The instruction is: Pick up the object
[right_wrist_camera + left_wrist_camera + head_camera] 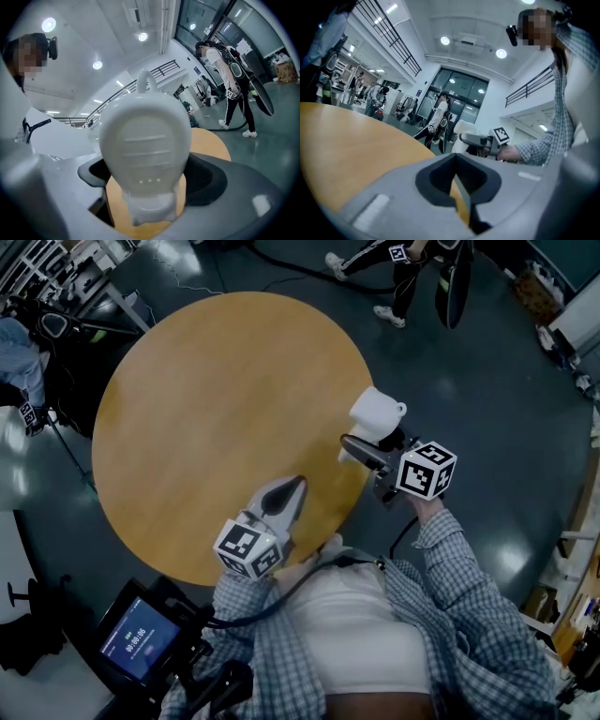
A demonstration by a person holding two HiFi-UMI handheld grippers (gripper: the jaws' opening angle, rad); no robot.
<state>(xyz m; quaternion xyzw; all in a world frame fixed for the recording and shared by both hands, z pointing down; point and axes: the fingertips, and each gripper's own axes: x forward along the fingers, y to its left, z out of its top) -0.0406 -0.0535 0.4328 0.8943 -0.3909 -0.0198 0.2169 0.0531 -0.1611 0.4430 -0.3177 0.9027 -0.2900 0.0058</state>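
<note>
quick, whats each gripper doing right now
Left gripper: shut, holding nothing.
Right gripper: shut on the white object.

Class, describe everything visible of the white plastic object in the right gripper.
The white plastic object is smooth and bulbous, with shallow ridges and three tiny dots on one face, a narrower base and a small loop on top. The right gripper's fingers clamp it at the right edge of the round wooden table. Whether it is lifted is unclear.

White handled object clamped in right hand-held gripper, wooden table beneath
</note>
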